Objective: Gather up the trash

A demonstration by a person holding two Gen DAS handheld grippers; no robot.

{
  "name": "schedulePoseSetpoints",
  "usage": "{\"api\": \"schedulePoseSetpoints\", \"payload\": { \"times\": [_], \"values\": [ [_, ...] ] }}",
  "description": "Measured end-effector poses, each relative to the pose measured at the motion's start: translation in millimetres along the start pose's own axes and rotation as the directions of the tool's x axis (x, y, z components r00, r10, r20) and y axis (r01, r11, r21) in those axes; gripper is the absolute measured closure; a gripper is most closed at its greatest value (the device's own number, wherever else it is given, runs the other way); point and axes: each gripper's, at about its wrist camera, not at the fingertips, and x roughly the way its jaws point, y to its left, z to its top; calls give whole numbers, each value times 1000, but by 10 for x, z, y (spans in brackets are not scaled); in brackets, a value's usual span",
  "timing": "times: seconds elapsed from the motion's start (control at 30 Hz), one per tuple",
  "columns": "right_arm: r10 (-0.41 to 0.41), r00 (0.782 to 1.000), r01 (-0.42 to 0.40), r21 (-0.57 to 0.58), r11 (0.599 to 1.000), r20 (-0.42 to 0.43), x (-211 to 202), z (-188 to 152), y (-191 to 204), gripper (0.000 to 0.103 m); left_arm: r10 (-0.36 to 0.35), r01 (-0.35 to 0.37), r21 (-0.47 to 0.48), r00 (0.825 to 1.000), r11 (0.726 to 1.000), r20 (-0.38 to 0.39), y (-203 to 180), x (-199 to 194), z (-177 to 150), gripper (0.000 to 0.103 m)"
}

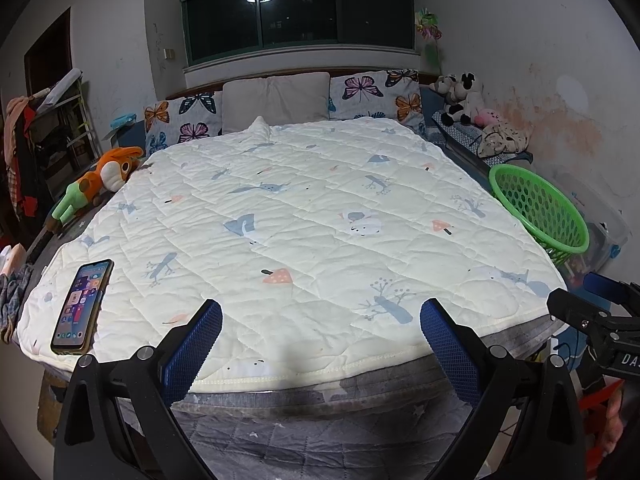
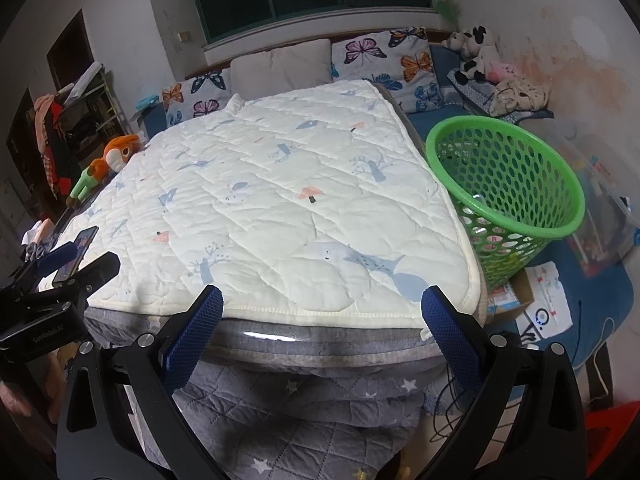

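Bedroom quilt [image 1: 304, 216], phone [image 1: 82, 306] clear left, basket [image 2: 504, 184] interior right

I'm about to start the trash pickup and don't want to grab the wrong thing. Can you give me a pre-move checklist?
1. Left gripper open, holding nothing: ok.
2. Right gripper open, holding nothing: ok.
3. Green basket upright beside the bed, mouth unobstructed: ok.
4. Trash located on the white quilt: not ok, none visible.
5. Phone lying on the quilt's near left corner, not trash, clear of both grippers: ok.
6. Basket contents: cannot tell.
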Motion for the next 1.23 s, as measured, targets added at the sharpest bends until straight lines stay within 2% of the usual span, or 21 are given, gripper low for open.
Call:
{"api": "schedulePoseSetpoints", "payload": {
  "times": [0.3, 1.23],
  "values": [
    [18, 1000, -18, 10, 1000, 3, 8, 0, 3, 4, 1, -1, 1, 1000, 1000, 0, -6, 1, 2, 7],
    [-10, 1000, 10, 9, 1000, 18, 1, -13, 4, 4, 7, -7, -10, 1000, 1000, -4, 107, -3, -38, 7]
  ]
}}
